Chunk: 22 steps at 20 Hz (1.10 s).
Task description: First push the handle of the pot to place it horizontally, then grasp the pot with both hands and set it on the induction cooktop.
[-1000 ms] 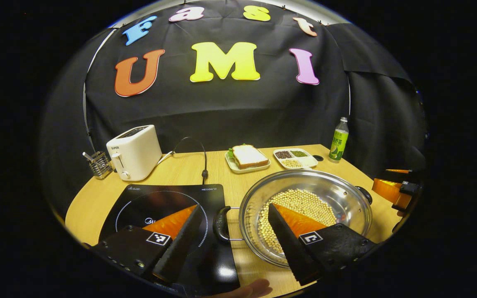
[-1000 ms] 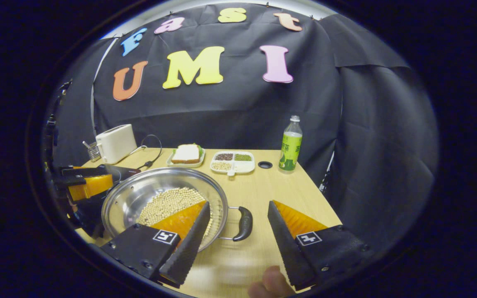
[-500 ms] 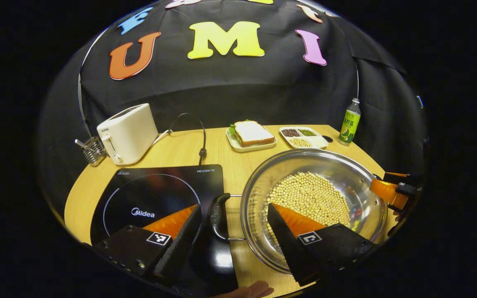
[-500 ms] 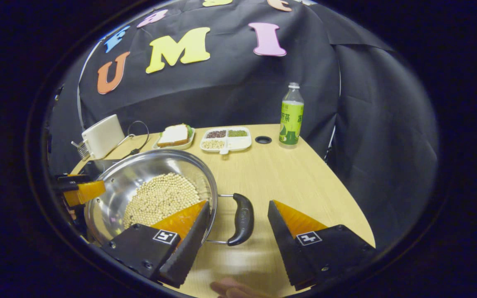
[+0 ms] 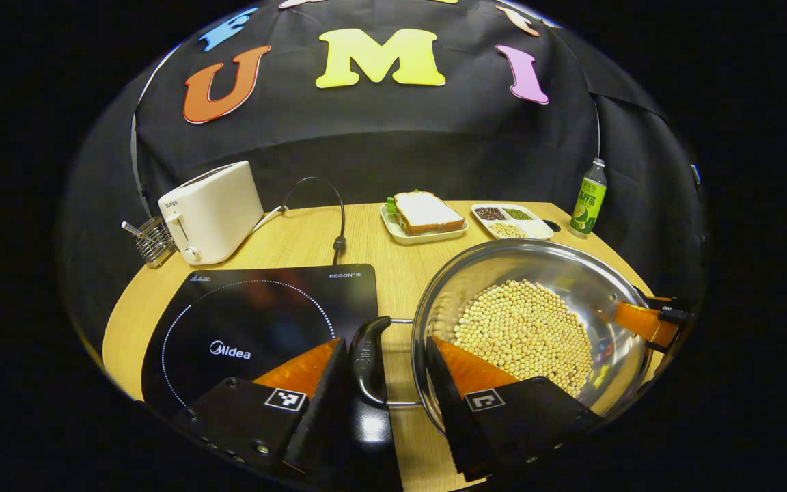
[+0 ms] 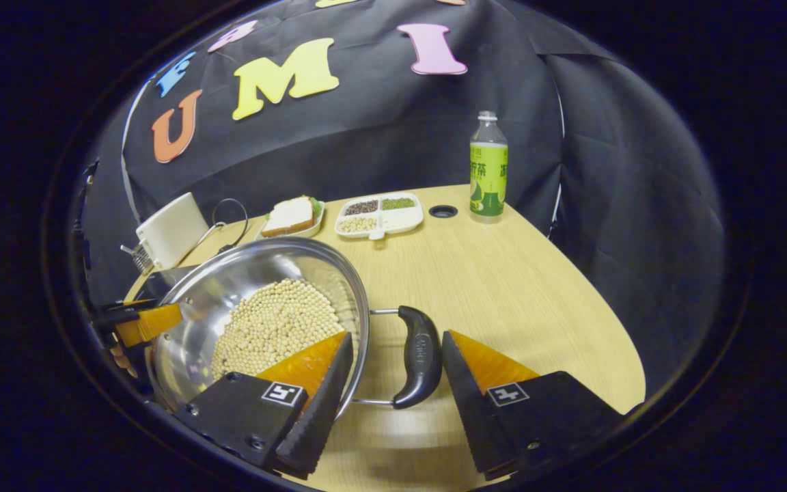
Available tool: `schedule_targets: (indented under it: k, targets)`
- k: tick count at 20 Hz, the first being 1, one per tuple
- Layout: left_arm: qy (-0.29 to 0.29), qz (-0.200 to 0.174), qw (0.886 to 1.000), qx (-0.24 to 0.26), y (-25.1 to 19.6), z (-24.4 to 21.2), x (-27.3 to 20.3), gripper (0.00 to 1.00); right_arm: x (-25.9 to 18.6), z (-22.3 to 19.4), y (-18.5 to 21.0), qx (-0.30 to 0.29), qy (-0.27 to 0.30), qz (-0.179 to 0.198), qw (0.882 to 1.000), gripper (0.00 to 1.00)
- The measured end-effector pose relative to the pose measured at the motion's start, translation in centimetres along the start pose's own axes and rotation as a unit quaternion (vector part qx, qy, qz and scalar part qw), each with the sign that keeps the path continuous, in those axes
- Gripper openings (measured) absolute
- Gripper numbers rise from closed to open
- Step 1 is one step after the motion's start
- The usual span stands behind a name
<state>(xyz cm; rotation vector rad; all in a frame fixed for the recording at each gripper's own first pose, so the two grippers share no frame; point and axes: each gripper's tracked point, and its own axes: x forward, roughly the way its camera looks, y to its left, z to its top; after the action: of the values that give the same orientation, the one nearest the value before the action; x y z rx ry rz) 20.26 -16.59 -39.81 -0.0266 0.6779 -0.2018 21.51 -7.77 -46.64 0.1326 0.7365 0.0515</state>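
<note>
At the bottom of both views, each gripper reaches around one black handle of the pot.

In the left gripper view, the left gripper point(image 5: 383, 383) has its jaws partly closed around the pot's left handle point(image 5: 366, 355), with one finger touching it or just beside it and the other finger over the pot's rim. The pot point(image 5: 571, 273) sits on the table point(image 5: 298, 239) in the lower right of the frame, full of pale beans point(image 5: 523, 328), just beside the black cooktop point(image 5: 257, 321) at lower left. In the right gripper view, the right gripper point(image 6: 397, 383) stands open wider around the other handle point(image 6: 421, 355), and its right finger is just beside the handle. A toaster point(image 5: 209, 212) stands at upper left, a sandwich point(image 5: 424, 212) at the back and a green bottle point(image 6: 488, 171) far back.
</note>
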Motion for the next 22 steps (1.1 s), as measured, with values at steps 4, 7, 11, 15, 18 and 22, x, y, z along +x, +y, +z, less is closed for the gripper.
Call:
schedule_targets:
  k: [4,7,11,15,18,22]
  targets:
    - [0.001,0.002,1.000,-0.005,0.0,0.0,-0.2,0.62,0.0,0.2,-0.2,0.012,-0.001,-0.027,1.000,0.70]
    - [0.004,0.002,1.000,-0.006,-0.1,-0.3,-0.7,0.58,-0.3,0.0,-0.2,0.008,0.002,-0.037,0.999,0.66]
    - [-0.002,-0.003,1.000,-0.005,-0.2,-0.2,-2.5,0.58,-2.0,-0.2,-0.1,0.011,0.004,-0.040,0.999,0.65]
    - [-0.026,-0.001,1.000,-0.006,0.3,1.2,-5.0,0.57,-4.9,1.1,0.8,0.007,-0.017,-0.039,0.999,0.64]
    - [-0.049,0.001,0.999,-0.009,1.2,2.6,-7.4,0.57,-7.4,2.5,2.2,-0.004,-0.038,-0.037,0.999,0.65]
    - [-0.079,0.011,0.997,-0.016,3.4,4.3,-10.1,0.57,-10.0,4.6,5.1,-0.024,-0.075,-0.031,0.996,0.65]
